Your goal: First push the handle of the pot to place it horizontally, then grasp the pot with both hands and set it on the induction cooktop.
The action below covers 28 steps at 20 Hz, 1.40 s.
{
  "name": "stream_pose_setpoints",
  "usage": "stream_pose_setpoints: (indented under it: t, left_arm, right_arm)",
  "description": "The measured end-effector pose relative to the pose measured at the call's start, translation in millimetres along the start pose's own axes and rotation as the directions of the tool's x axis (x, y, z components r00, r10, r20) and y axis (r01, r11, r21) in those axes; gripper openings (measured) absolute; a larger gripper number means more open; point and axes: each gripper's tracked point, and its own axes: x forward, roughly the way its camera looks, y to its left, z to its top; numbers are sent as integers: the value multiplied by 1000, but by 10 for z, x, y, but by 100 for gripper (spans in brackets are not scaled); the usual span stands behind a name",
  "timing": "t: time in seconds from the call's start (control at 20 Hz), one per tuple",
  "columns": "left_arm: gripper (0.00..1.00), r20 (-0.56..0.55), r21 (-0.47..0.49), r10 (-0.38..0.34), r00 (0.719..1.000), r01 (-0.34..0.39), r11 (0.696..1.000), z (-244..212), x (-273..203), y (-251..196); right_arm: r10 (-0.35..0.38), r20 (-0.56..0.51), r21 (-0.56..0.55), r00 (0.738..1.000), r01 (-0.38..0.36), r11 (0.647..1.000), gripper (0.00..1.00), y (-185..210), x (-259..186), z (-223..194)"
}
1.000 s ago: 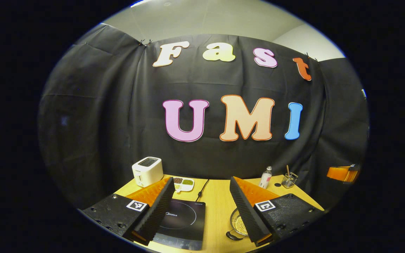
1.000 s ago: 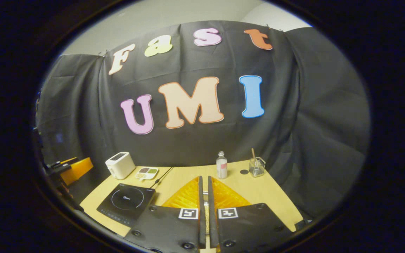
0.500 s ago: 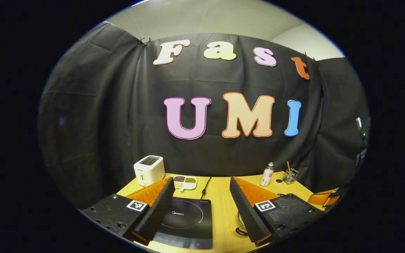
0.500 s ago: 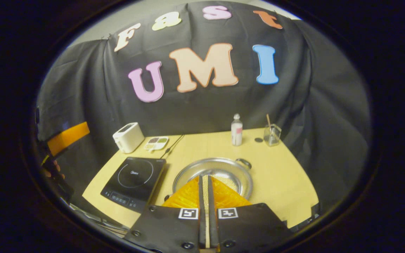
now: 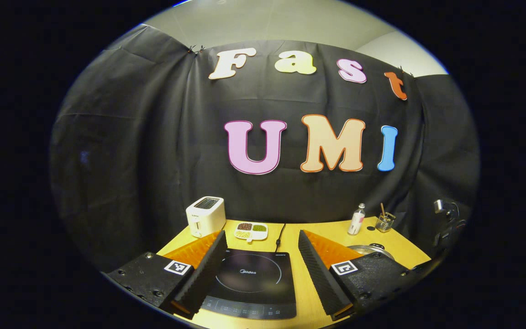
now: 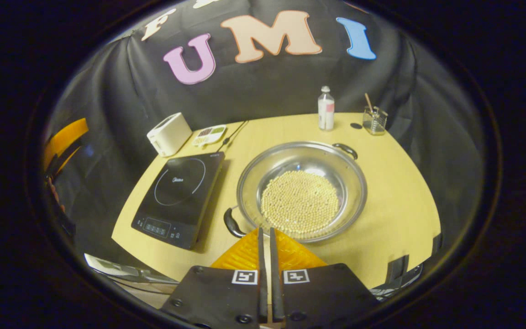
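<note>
Steel pot (image 6: 302, 194) holding beans, handles diagonal, just beside black induction cooktop (image 6: 178, 194).

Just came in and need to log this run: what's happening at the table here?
A person holds a claw in each hand over a wooden table. The right claw, shut and empty, hovers at the near rim of a steel pot of pale beads, whose handles lie diagonally. The left claw is open above the induction cooktop. The pot sits beside the cooktop, untouched.
</note>
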Motion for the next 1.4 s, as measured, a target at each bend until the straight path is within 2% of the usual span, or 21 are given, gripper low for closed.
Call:
stream_pose_setpoints:
  t: [0.05,0.1,0.15,0.2,0.45,0.5,0.55,0.6,0.65,0.8,1.2,1.25,1.35,1.4]
  left_arm:
    - [92,-7,-1,8,1000,-8,1000,-39,-15,64]
    - [96,-15,-2,17,1000,-17,1000,-69,-24,118]
    - [92,-23,-3,27,999,-27,1000,-105,-37,174]
    - [96,-29,-5,35,999,-36,999,-132,-45,221]
    - [96,-52,-19,64,997,-65,998,-254,-78,373]
    - [92,-54,-22,68,996,-69,997,-261,-76,390]
    - [96,-56,-26,71,996,-72,997,-272,-84,398]
    - [93,-56,-31,71,996,-73,997,-272,-87,401]
    - [96,-58,-35,72,996,-74,997,-292,-82,402]
    - [96,-61,-46,68,996,-70,996,-307,-62,381]
    - [96,-72,-70,31,997,-36,997,-335,-13,238]
    - [96,-71,-73,27,997,-32,997,-335,-9,222]
    - [96,-72,-72,20,997,-25,997,-339,-8,207]
    - [96,-75,-71,16,997,-21,997,-354,-3,199]
  right_arm:
    - [4,-33,6,999,-4,1000,6,30,62,-90]
    - [9,-58,17,998,-8,1000,6,56,106,-139]
    - [7,-74,25,997,-5,1000,6,60,156,-173]
    - [-5,-94,28,996,8,1000,6,43,199,-209]
    - [-36,-166,2,985,37,999,7,10,431,-386]
    - [-38,-184,-4,982,38,999,7,20,460,-436]
    - [-38,-198,-9,979,37,999,7,33,498,-474]
    - [-39,-209,-16,977,37,999,7,50,539,-503]
    - [-44,-222,-29,974,38,999,7,56,581,-541]
    - [-65,-256,-52,965,54,997,6,54,699,-606]
    - [-50,-275,-31,960,43,999,6,236,896,-569]
    - [-51,-277,-33,959,43,999,0,251,910,-560]
    - [-52,-281,-33,958,45,998,0,282,943,-536]
    - [-49,-284,-25,958,43,999,18,301,957,-529]
